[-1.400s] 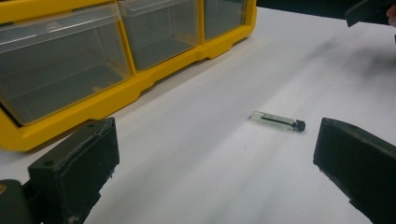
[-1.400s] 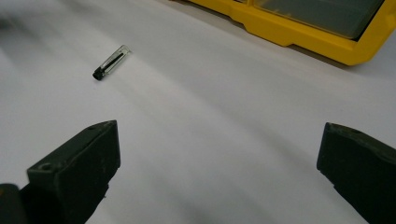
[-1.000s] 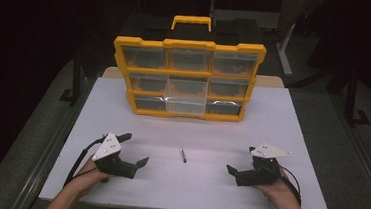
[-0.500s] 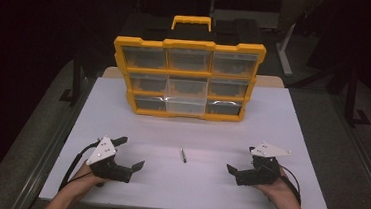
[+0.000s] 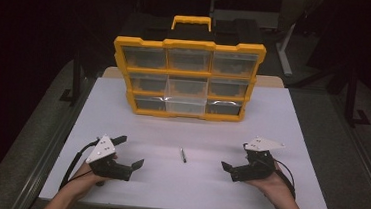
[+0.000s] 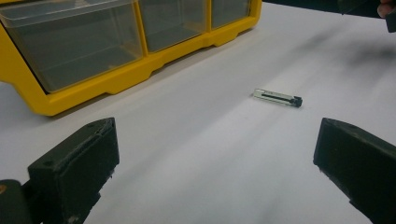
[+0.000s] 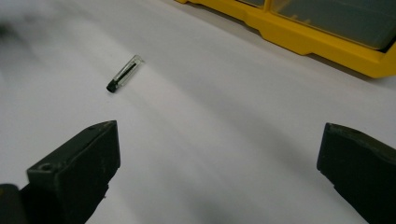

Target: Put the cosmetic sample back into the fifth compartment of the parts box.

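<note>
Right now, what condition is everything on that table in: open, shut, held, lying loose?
Left hand-held gripper: open, holding nothing, low over the table.
Right hand-held gripper: open, holding nothing, low over the table.
Small clear tube with a black cap: lying flat on the table between the two, untouched.
Yellow organiser case: standing upright at the far side, its clear drawers pushed in.
White table: bare around the tube.

Yellow drawer organizer (image 5: 188,79) upright at the white table's (image 5: 302,128) far edge — black handle (image 5: 192,22) on top
</note>
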{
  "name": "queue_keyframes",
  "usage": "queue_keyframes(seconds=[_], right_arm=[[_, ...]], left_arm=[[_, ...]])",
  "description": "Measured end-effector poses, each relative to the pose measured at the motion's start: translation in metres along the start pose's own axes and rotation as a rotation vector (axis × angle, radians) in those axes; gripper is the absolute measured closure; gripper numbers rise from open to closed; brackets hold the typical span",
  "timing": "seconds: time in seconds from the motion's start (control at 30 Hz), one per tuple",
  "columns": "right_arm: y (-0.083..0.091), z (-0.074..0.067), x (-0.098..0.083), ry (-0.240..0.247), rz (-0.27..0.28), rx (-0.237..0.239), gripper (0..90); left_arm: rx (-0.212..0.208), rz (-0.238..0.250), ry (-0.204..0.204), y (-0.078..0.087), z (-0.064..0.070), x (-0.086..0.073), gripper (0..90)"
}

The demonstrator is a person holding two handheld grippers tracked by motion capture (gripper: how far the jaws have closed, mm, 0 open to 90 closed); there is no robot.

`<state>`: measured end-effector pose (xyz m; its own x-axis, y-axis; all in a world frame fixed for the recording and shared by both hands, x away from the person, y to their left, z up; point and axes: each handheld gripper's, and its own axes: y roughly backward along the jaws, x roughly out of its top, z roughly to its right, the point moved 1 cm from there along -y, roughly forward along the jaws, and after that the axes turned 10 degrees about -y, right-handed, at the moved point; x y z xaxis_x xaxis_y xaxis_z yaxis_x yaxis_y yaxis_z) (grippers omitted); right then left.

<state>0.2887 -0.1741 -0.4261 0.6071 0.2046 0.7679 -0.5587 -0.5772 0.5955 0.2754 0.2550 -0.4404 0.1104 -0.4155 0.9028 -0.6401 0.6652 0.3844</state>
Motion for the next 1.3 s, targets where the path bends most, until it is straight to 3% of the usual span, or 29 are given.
queue_keyframes(seconds=[0.6, 1.3], right_arm=[[-0.021, -0.014, 0.019, 0.027, -0.065, 0.071, 0.0], [-0.043, -0.027, 0.045, 0.037, -0.085, 0.086, 0.0]], left_arm=[[0.000, 0.019, -0.005, -0.001, -0.002, 0.000, 0.3], [0.002, 0.019, 0.008, -0.003, -0.002, -0.001, 0.4]])
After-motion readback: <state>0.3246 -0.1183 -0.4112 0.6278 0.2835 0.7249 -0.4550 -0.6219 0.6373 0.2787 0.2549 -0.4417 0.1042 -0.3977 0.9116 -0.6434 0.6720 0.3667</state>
